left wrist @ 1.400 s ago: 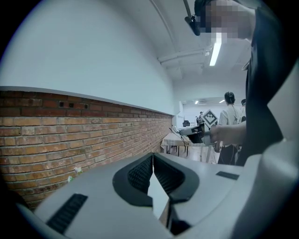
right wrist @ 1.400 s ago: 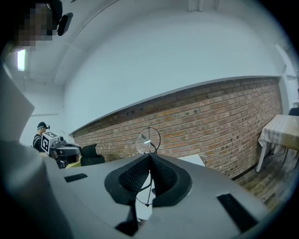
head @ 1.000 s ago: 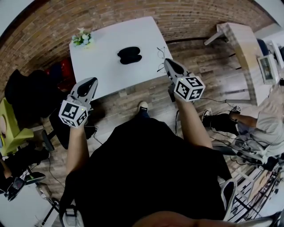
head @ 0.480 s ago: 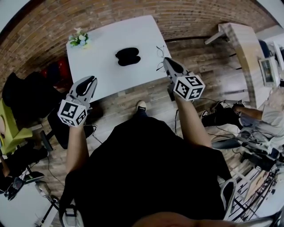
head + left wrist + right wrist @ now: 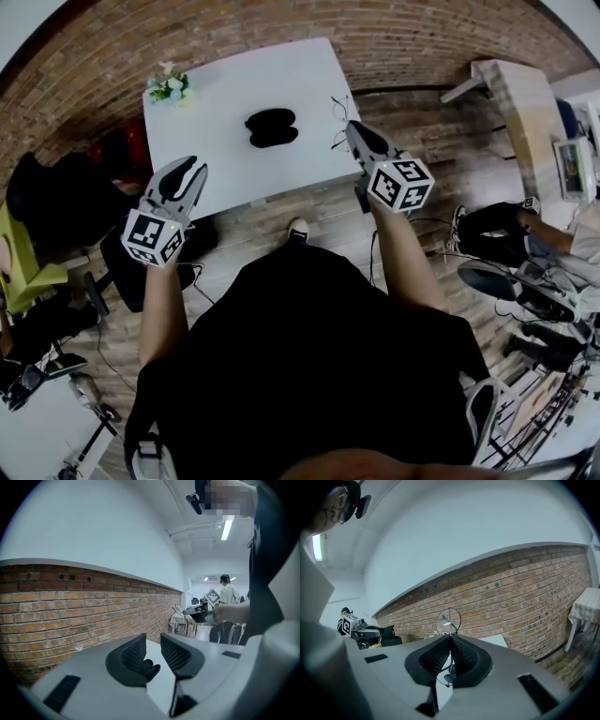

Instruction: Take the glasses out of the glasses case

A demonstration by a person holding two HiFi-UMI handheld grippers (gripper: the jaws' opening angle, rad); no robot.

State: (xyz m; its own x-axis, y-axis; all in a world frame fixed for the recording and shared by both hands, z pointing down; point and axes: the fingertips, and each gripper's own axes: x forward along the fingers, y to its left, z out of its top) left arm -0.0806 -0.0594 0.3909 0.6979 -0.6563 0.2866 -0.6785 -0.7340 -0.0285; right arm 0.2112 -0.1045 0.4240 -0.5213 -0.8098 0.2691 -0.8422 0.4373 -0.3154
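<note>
A black glasses case (image 5: 271,127) lies open in the middle of the white table (image 5: 206,141), and nothing shows inside it. My right gripper (image 5: 353,129) is shut on the thin wire-framed glasses (image 5: 338,124), which hang over the table's right edge. One round lens (image 5: 448,620) stands up above the closed jaws in the right gripper view. My left gripper (image 5: 187,171) is open with nothing between its fingers (image 5: 134,651), held near the table's front left edge. The case (image 5: 151,667) is partly visible between the jaws in the left gripper view.
A small pot of flowers (image 5: 170,82) stands at the table's far left corner. Brick-patterned flooring surrounds the table. A black chair (image 5: 56,202) is at the left. Another table (image 5: 520,103) and a seated person (image 5: 525,244) are at the right. A brick wall (image 5: 511,588) runs behind.
The grippers have barely moved; the view has shifted slightly. The right gripper still holds the glasses beside the table's right edge. The person at the right has moved.
</note>
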